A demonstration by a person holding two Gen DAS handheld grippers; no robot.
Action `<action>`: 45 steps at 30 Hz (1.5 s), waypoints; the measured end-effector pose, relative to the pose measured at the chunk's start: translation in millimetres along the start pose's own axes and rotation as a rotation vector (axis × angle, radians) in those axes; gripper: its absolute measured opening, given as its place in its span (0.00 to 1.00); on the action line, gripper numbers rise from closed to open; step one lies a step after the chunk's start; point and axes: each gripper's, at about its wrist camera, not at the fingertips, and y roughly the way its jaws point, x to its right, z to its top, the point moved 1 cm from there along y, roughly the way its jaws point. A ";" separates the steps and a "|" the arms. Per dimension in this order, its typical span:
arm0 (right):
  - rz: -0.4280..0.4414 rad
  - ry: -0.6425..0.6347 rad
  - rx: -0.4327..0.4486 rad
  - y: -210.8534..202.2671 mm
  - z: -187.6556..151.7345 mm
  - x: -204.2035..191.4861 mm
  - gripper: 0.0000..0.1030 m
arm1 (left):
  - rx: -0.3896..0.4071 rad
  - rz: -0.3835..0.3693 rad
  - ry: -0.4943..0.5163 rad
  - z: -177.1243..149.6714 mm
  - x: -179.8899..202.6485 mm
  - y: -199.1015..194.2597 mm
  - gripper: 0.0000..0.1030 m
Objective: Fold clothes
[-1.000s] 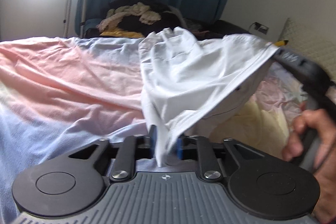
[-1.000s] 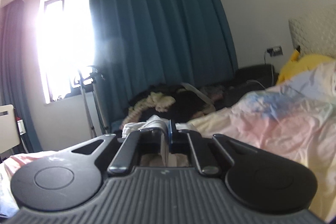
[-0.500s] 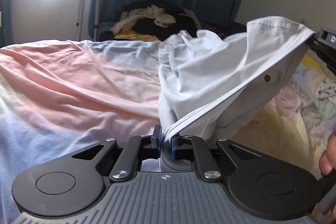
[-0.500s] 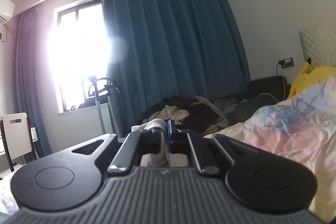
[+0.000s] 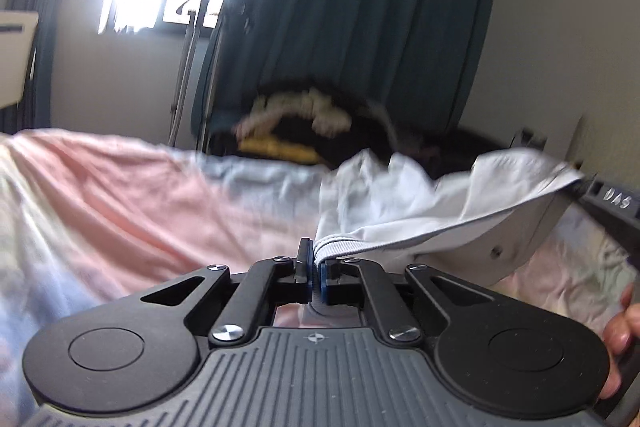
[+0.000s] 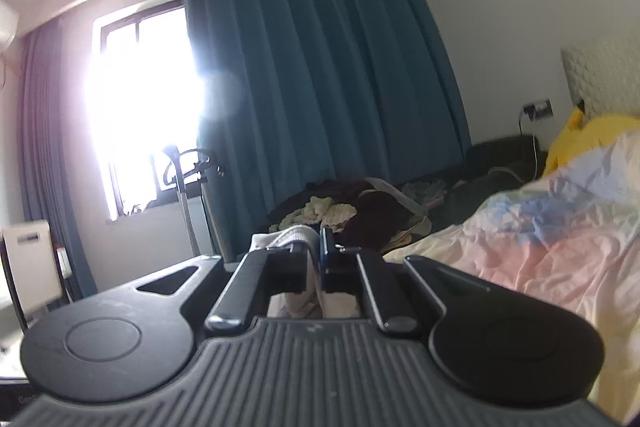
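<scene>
Above the pastel bed sheet (image 5: 120,203), a white garment (image 5: 404,203) hangs stretched between two hand-held grippers. Left gripper (image 5: 316,277): jaws pressed together, pinching the ribbed waistband edge of the garment. Right gripper (image 6: 320,255): jaws likewise pressed together on a bunched white corner of the same garment; seen from the left wrist view, its black body holds the far corner at upper right. A hand (image 5: 622,331) grips that handle at the frame edge. The garment's lower part sags onto the sheet between the two pinch points.

Step in hand, as judged: lifting and spreading the garment by its waistband before laying it flat. To do this well, keep both pinches firm, draw the grippers apart until the band runs taut and level, and let the cloth hang free of the sheet so creases fall out before lowering.

Containers: what may be a basket sits beyond the bed, before the blue curtain (image 6: 320,67), under a dark heap of clothes (image 6: 344,207); its rim cannot be told clearly.
</scene>
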 end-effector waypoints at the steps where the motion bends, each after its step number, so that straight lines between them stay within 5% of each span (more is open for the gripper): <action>1: 0.008 0.007 0.003 -3.1 4.4 -3.1 0.06 | 0.020 -0.004 -0.005 4.1 -0.6 -6.4 0.04; 8: 0.031 0.004 0.095 -42.3 67.7 -26.0 0.01 | 0.111 -0.101 -0.137 59.9 -11.8 -54.5 0.04; 14: 0.113 -0.082 0.047 -70.6 94.0 -38.3 0.02 | 0.183 -0.157 -0.045 82.8 -4.3 -94.9 0.04; 21: 0.138 -0.070 -0.178 -96.7 14.3 -33.1 0.10 | 0.145 -0.215 -0.037 56.6 -23.3 -100.3 0.04; 22: 0.139 -0.062 -0.210 -97.4 -0.9 -34.3 0.15 | 0.144 -0.226 -0.037 52.6 -26.2 -99.8 0.04; 24: 0.139 -0.038 -0.280 -96.8 -27.1 -38.8 0.42 | 0.144 -0.230 -0.036 45.4 -30.9 -97.6 0.04; 25: 0.143 -0.029 -0.316 -95.3 -38.6 -42.9 0.43 | 0.142 -0.229 -0.039 42.8 -33.1 -95.8 0.04; 34: 0.107 0.059 -0.508 -68.0 -96.5 -52.9 0.48 | 0.147 -0.253 -0.091 29.2 -48.2 -81.2 0.04; 45: 0.029 0.209 -0.500 -22.0 -114.0 -28.8 0.49 | 0.165 -0.282 -0.193 22.0 -62.5 -82.4 0.04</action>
